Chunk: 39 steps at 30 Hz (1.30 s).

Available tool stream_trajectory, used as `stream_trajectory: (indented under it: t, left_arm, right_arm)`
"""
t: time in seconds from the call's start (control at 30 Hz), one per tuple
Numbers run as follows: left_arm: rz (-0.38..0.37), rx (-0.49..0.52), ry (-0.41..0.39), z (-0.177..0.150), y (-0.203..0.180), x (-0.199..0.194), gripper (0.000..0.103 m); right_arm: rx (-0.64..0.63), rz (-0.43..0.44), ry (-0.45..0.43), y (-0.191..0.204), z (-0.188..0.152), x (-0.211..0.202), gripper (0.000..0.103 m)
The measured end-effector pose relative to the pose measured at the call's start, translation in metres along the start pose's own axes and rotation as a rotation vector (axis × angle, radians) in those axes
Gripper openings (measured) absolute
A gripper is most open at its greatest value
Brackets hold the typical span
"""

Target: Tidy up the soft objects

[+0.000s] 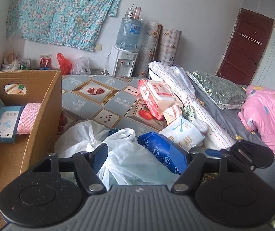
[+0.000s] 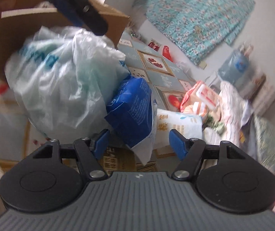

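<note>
Left wrist view: left gripper [image 1: 143, 154] jaws sitting wide, holding nothing, white plastic bag [image 1: 118, 154] and blue pack [image 1: 162, 150] lying between them on the table [image 1: 91, 104] beside the cardboard box [image 1: 41, 105]. Right gripper [image 2: 139, 140] jaws hanging half open, empty.

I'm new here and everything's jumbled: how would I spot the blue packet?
Start at the cardboard box. Beside it slumps a white plastic bag; the blue packet leans against that bag's far side. It alone is deep blue with white printed symbols.
</note>
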<state>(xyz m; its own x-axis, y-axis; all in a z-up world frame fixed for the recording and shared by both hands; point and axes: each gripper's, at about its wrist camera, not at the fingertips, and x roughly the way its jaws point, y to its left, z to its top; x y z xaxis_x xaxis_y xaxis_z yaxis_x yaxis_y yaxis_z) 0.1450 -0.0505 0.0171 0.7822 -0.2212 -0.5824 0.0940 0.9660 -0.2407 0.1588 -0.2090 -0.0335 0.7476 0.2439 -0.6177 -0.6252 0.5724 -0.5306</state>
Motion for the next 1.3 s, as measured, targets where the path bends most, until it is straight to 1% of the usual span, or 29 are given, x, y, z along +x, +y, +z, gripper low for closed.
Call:
stream_trajectory:
  t: [0.07,0.17,0.2,0.27,0.3,0.33,0.4,0.5,0.6,0.67,0.7,0.77,0.8,0.83,0.87,0.9,0.97,1.07,1.17,1.3]
  left_arm:
    - [-0.002,-0.003,0.006,-0.003,0.000,0.001,0.072]
    - [-0.013,0.003,0.012,-0.005,0.000,0.002,0.072]
    - [-0.015,0.006,0.013,-0.006,0.000,0.001,0.072]
    - [-0.017,0.012,0.015,-0.007,-0.001,0.002,0.073]
    - [-0.018,0.014,0.016,-0.007,-0.001,0.002,0.073]
    - [-0.020,0.015,0.018,-0.008,-0.001,0.003,0.073]
    - [-0.019,0.015,0.019,-0.008,-0.001,0.003,0.073]
    - [-0.017,0.013,0.019,-0.009,0.000,0.003,0.073]
    - [-0.018,0.008,0.023,-0.011,0.002,0.004,0.073]
    - [-0.019,0.009,0.025,-0.011,0.002,0.005,0.073]
    - [-0.021,0.010,0.024,-0.011,0.001,0.005,0.073]
    - [-0.025,0.014,0.026,-0.012,0.000,0.006,0.073]
    - [-0.028,0.017,0.026,-0.012,-0.001,0.006,0.073]
    - [-0.030,0.020,0.026,-0.012,-0.002,0.006,0.073]
    - [-0.032,0.023,0.027,-0.012,-0.003,0.007,0.073]
    - [-0.036,0.026,0.028,-0.012,-0.004,0.007,0.073]
    - [-0.040,0.033,0.029,-0.013,-0.006,0.007,0.073]
    - [-0.048,0.042,0.030,-0.014,-0.009,0.009,0.073]
    - [-0.061,0.061,0.036,-0.016,-0.016,0.010,0.073]
    - [-0.086,0.076,0.043,-0.017,-0.023,0.013,0.073]
  right_arm:
    - [-0.109,-0.047,-0.008,0.012,0.003,0.004,0.062]
    - [-0.209,-0.063,-0.029,0.027,0.006,0.007,0.058]
    - [-0.236,-0.071,-0.032,0.032,0.007,0.009,0.054]
    - [-0.256,-0.071,-0.037,0.038,0.007,0.011,0.045]
    - [-0.245,-0.072,-0.040,0.039,0.007,0.011,0.038]
    - [-0.215,-0.074,-0.046,0.037,0.007,0.012,0.036]
    - [-0.103,-0.054,-0.059,0.025,0.007,0.010,0.033]
    - [0.187,0.018,-0.076,-0.014,-0.002,0.009,0.031]
    - [0.548,0.101,-0.108,-0.057,-0.027,0.010,0.029]
    - [0.799,0.162,-0.138,-0.080,-0.050,0.012,0.028]
    - [0.944,0.199,-0.151,-0.091,-0.065,0.015,0.028]
    - [1.236,0.279,-0.155,-0.105,-0.096,0.025,0.028]
    - [1.353,0.316,-0.149,-0.108,-0.109,0.028,0.028]
    - [1.456,0.352,-0.150,-0.108,-0.122,0.033,0.028]
    - [1.531,0.381,-0.156,-0.108,-0.132,0.035,0.028]
    - [1.592,0.401,-0.160,-0.105,-0.141,0.037,0.028]
    - [1.672,0.416,-0.162,-0.099,-0.152,0.038,0.028]
    - [1.735,0.409,-0.163,-0.090,-0.163,0.036,0.029]
    - [1.718,0.374,-0.133,-0.079,-0.166,0.031,0.031]
    - [1.615,0.329,-0.110,-0.076,-0.159,0.010,0.032]
